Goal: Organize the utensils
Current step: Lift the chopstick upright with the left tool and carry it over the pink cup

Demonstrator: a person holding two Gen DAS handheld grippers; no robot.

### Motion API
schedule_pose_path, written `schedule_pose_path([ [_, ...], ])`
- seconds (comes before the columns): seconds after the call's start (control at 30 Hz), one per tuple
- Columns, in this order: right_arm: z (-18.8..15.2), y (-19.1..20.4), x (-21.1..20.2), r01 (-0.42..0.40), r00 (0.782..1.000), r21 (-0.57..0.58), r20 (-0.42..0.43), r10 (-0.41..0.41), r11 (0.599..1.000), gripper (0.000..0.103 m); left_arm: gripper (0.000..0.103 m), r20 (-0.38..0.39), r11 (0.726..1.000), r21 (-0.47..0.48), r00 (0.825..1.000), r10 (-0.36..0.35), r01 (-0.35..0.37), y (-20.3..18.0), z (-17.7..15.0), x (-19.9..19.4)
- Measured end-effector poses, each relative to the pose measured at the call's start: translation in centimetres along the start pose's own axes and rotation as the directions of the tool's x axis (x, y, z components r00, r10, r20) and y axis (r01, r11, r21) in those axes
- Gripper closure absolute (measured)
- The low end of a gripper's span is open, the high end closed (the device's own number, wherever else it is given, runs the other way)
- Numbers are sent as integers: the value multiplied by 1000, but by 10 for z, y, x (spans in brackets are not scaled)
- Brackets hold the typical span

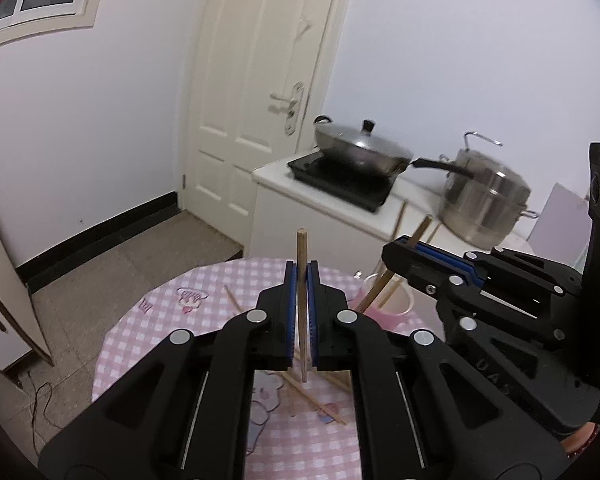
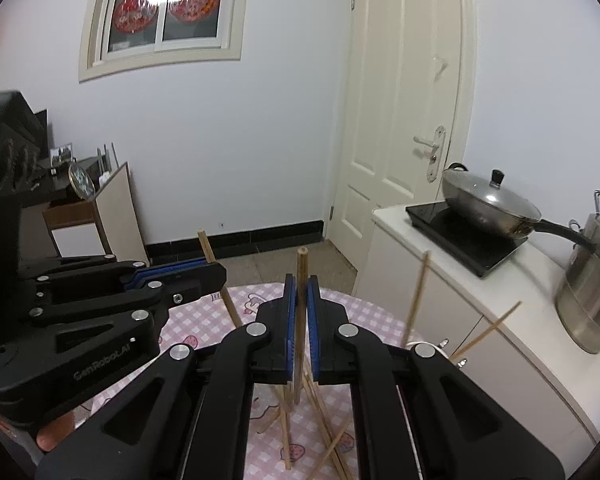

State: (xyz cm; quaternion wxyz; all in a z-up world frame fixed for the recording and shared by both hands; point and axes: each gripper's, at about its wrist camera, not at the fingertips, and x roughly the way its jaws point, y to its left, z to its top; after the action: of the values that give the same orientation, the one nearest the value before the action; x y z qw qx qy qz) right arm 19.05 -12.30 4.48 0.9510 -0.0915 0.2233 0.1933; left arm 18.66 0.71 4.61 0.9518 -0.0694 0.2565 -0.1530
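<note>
In the left wrist view my left gripper point(image 1: 301, 266) is shut on a wooden chopstick point(image 1: 301, 246), held upright above the pink checked table point(image 1: 156, 324). To its right my right gripper point(image 1: 392, 250) is shut on a second chopstick point(image 1: 420, 230), tilted over a pink cup point(image 1: 384, 314) that holds a few chopsticks. The right wrist view shows the right gripper point(image 2: 301, 280) clamping its chopstick point(image 2: 302, 264), and the left gripper point(image 2: 220, 270) at the left with its stick point(image 2: 206, 246). Several loose chopsticks point(image 2: 288, 420) lie crossed on the cloth below.
A white counter point(image 1: 276, 184) behind the table carries an induction hob, a lidded wok point(image 1: 360, 148) and a steel pot point(image 1: 484, 204). A closed door point(image 1: 256, 92) stands beyond. A cabinet point(image 2: 116, 208) is at the far left. Chopsticks point(image 2: 418, 292) stick up at the table's right.
</note>
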Motion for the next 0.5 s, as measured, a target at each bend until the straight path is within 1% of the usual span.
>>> schedule_pose_path([
  [0.3, 9, -27, -33, 56, 997, 33, 54, -58, 998, 99, 98, 47, 998, 14, 997, -66, 66, -32, 20, -2],
  [0.5, 17, -52, -45, 119, 989, 53, 82, -124, 991, 99, 98, 77, 995, 33, 992, -98, 96, -57, 40, 4],
])
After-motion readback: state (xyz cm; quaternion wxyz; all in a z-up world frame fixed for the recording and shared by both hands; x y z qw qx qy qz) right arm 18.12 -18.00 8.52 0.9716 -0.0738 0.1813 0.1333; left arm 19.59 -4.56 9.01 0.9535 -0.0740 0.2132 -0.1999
